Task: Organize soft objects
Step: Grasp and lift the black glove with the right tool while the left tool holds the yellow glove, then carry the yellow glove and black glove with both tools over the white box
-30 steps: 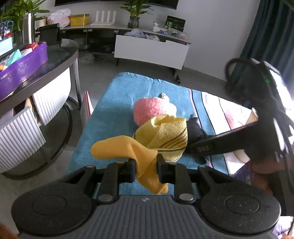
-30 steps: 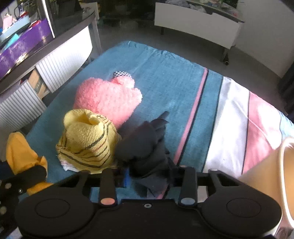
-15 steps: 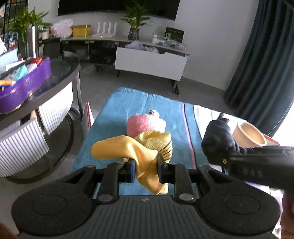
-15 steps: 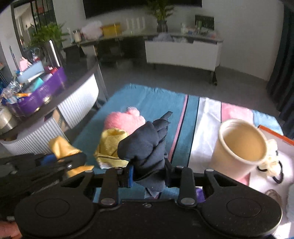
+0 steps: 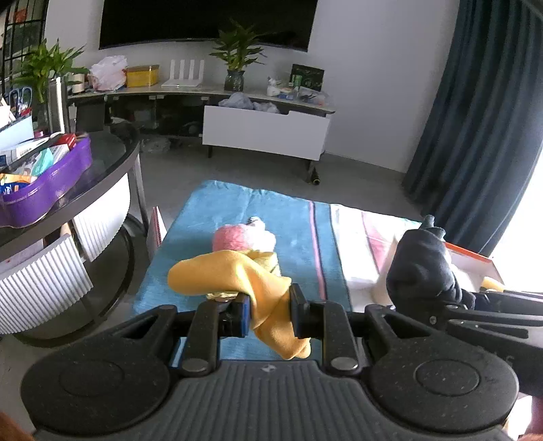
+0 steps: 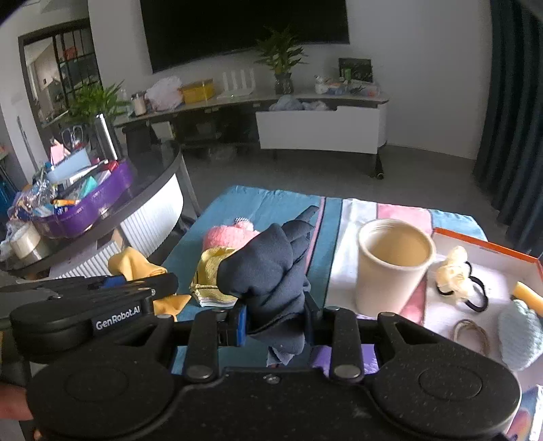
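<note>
A striped towel (image 6: 336, 217) covers the low surface, teal at one end, then white and pink bands. It serves as the landmark here.

The left gripper (image 5: 269, 313) has its 2 fingers clamped on an orange cloth (image 5: 237, 274), which hangs above the teal end of the towel. The right gripper (image 6: 275, 320) has its 2 fingers clamped on a dark navy cloth (image 6: 268, 271), bunched and lifted above the middle of the towel.

On the teal part of the towel lie a pink plush toy (image 6: 227, 235) and, touching it on the nearer side, a yellow striped cloth (image 6: 212, 271). On the white and pink bands stands a cream cup (image 6: 390, 268), upright with its mouth open. Just beside the cup, at the towel's far right, sits an orange-edged tray (image 6: 488, 244) with a pale scrunchie (image 6: 454, 274), black hair ties (image 6: 478, 298) and a light blue soft item (image 6: 519, 336) in it.

Left of the towel stands a round glass-topped table (image 5: 112, 163) with white ribbed sides, bearing a purple basket (image 5: 44, 193) full of small things. Beyond the towel is grey floor, then a long low shelf (image 5: 210, 93) against the white wall with a white drawer unit (image 5: 264, 135), a potted plant (image 5: 237, 57) and a yellow box (image 5: 142, 75). A dark screen (image 5: 203, 23) hangs above it. A dark blue curtain (image 5: 475, 118) hangs to the right of the towel.
</note>
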A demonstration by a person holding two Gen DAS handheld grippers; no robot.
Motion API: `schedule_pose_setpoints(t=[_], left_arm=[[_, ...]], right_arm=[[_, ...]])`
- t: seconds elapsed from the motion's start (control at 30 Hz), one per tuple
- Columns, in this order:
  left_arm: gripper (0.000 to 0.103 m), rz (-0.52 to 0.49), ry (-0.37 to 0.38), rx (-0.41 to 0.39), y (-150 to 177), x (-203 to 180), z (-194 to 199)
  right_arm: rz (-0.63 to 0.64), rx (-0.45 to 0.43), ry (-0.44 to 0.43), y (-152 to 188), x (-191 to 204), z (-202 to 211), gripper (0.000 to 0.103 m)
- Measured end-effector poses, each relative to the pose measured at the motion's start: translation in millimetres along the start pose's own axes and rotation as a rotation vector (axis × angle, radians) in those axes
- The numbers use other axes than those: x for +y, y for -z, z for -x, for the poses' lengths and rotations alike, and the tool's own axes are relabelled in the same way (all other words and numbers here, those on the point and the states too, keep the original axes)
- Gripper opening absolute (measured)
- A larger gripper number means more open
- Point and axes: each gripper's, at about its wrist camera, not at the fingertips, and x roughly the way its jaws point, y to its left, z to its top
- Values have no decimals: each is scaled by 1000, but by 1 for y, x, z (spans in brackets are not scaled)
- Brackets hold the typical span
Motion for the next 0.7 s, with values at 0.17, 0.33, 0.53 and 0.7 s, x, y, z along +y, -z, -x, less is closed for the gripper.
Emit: schedule_pose_setpoints(t=[0.17,0.33,0.53,0.7], left_arm=[[24,-13,18,-9,1,-10,9],[24,-32,34,-16,2,-20,16],[24,-50,46,-22,4,-32,20],[24,-65,57,-21,5,-40,20]], right_arm=[[-18,-28,4,6,-8,21,38],[-39,-48,14,9,-16,35,38],[-53,-64,19,14,-21,46,38],[-67,-73,26,17,-28,53,38]])
